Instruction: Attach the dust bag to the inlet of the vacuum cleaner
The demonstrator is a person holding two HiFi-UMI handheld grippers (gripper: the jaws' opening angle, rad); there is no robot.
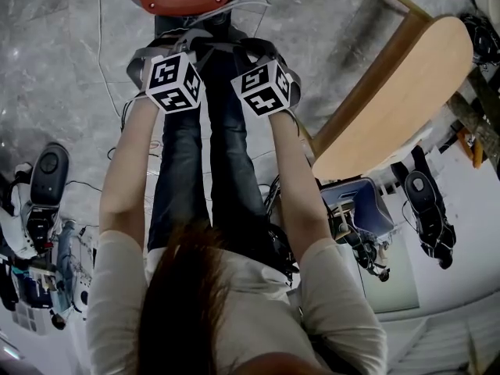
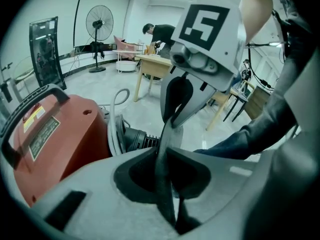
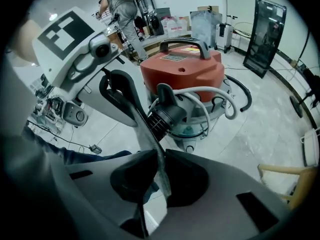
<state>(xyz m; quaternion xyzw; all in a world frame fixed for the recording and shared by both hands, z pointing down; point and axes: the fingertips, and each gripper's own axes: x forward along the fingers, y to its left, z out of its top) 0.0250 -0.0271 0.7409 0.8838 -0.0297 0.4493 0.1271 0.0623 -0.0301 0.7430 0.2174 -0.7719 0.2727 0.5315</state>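
Left gripper point(image 2: 166, 154) and right gripper point(image 3: 161, 156) each pinch the dust bag point(image 3: 143, 126), its limp grey cloth stretched between them near the red vacuum cleaner point(image 3: 182, 71) and its black inlet point(image 3: 167, 113). Light and floppy, it likely handles best held at opposite edges.

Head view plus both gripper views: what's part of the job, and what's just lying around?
In the job: dust bag, pinched by left gripper and right gripper; red vacuum cleaner; its black inlet.
Just lying about: fan; wooden table; cable on the floor.
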